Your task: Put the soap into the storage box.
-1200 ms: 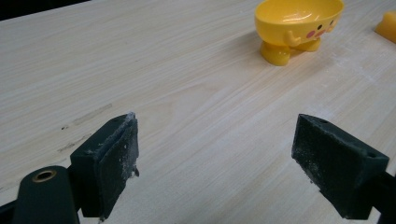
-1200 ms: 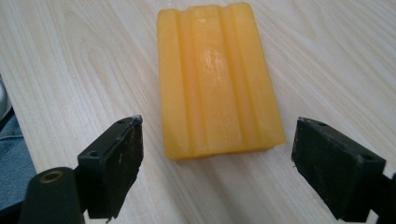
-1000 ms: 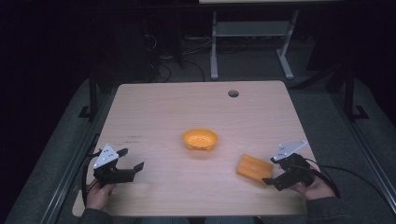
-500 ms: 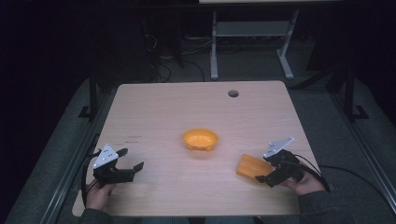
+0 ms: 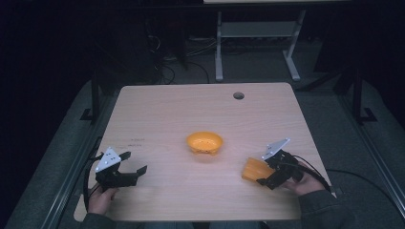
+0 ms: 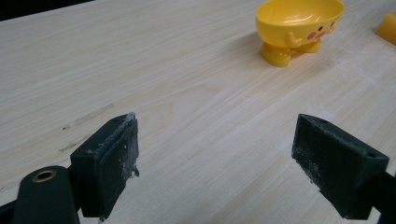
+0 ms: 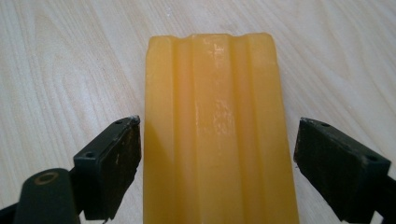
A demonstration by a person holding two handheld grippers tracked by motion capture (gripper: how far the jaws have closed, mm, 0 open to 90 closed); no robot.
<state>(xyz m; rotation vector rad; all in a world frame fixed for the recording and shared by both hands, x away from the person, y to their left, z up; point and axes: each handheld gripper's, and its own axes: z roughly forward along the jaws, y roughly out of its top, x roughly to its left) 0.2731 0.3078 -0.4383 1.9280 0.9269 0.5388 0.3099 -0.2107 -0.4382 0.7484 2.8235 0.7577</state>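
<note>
A: Logging the right gripper (image 7: 217, 154). Its jaws are standing wide apart, one on each side of the orange block (image 7: 217, 130), which is lying flat on the table (image 5: 157, 109) near the front right corner. The left jaw is sitting just beside the block's edge; whether it is touching, I cannot tell. The right jaw is showing a clear gap. Nothing is being held.

B: So the step in hand is the approach to a grasp?

A: That is how I am reading it. The block is running lengthwise between the jaws, so the line-up is looking good.

B: And the left gripper (image 5: 128, 168)?

A: It is hovering low over the front left of the table, jaws wide and empty, pointing toward the yellow bowl (image 6: 299, 25) at the middle.

B: What is the next move calling for?

A: Probably closing squarely on the block's long sides, then lifting. My guess is the bowl is the destination.
</note>
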